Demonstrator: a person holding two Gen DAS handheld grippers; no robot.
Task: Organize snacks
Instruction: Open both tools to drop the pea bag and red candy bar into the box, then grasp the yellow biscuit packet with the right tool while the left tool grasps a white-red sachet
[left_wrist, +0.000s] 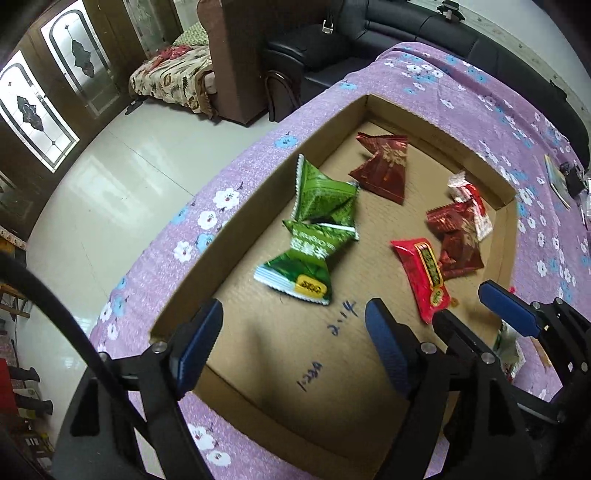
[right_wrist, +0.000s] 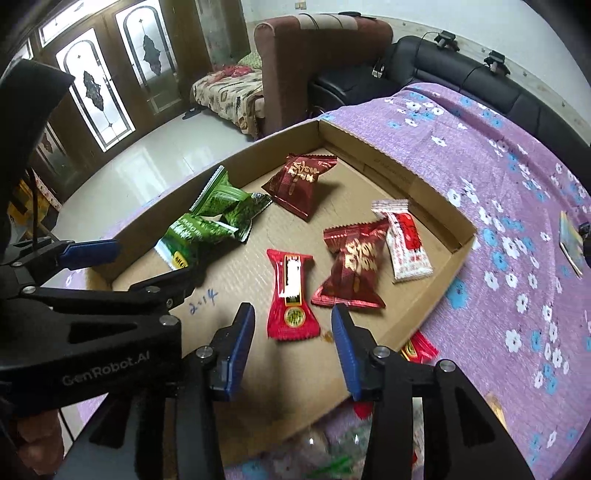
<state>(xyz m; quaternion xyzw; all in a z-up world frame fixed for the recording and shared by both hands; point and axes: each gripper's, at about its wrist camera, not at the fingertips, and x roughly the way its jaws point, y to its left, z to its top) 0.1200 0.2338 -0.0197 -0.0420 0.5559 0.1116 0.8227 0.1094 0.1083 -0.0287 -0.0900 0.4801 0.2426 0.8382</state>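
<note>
A shallow cardboard tray (left_wrist: 369, 110) (right_wrist: 424, 192) lies on a purple flowered cloth. In it lie two green packets (left_wrist: 325, 195) (right_wrist: 221, 206), two dark red packets (left_wrist: 384, 170) (right_wrist: 303, 181), a bright red packet (left_wrist: 421, 273) (right_wrist: 291, 291) and a white-and-red packet (left_wrist: 472, 203) (right_wrist: 406, 240). My left gripper (left_wrist: 295, 317) is open and empty over the tray's near part. My right gripper (right_wrist: 291, 325) is open and empty, just short of the bright red packet; it also shows in the left wrist view (left_wrist: 465, 302).
More wrapped snacks lie on the cloth outside the tray's near edge (right_wrist: 417, 347) (left_wrist: 509, 347). A flat card (right_wrist: 570, 243) lies on the cloth at right. A black sofa (right_wrist: 461, 74) and a brown armchair (right_wrist: 295, 66) stand behind the table.
</note>
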